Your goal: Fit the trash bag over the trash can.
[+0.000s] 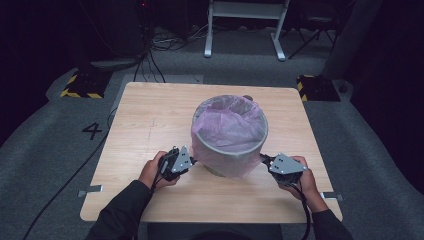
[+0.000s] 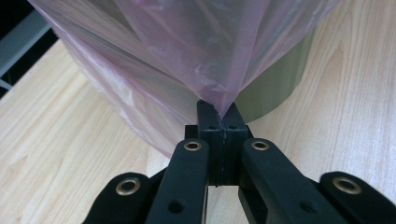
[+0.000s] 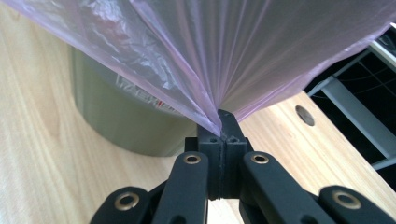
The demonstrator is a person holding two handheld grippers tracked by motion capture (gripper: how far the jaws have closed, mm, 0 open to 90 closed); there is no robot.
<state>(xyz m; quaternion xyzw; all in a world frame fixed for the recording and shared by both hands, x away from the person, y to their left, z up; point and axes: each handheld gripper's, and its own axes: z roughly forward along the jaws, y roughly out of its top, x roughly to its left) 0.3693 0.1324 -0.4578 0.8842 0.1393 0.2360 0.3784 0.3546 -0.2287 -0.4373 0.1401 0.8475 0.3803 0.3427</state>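
Note:
A round grey-green bin (image 1: 216,170) stands on the wooden table (image 1: 150,120), lined with a pink plastic bag (image 1: 227,127) whose skirt hangs over the outside. My left gripper (image 1: 192,161) is at the bin's lower left, shut on the bag's hem. In the left gripper view the film (image 2: 205,51) fans up from the pinched jaws of the gripper (image 2: 222,114), with the bin wall (image 2: 280,79) behind. My right gripper (image 1: 263,159) is at the bin's lower right, also shut on the hem. In the right gripper view the bag (image 3: 233,51) stretches taut from the gripper (image 3: 223,120), above the bin (image 3: 121,121).
The table stands on grey carpet with a "4" marked (image 1: 92,130) at the left. Cables (image 1: 150,55) trail behind the table, and white desk legs (image 1: 245,30) stand at the back. Yellow-black striped blocks (image 1: 82,85) sit near the far corners. A round hole (image 3: 304,115) marks the tabletop.

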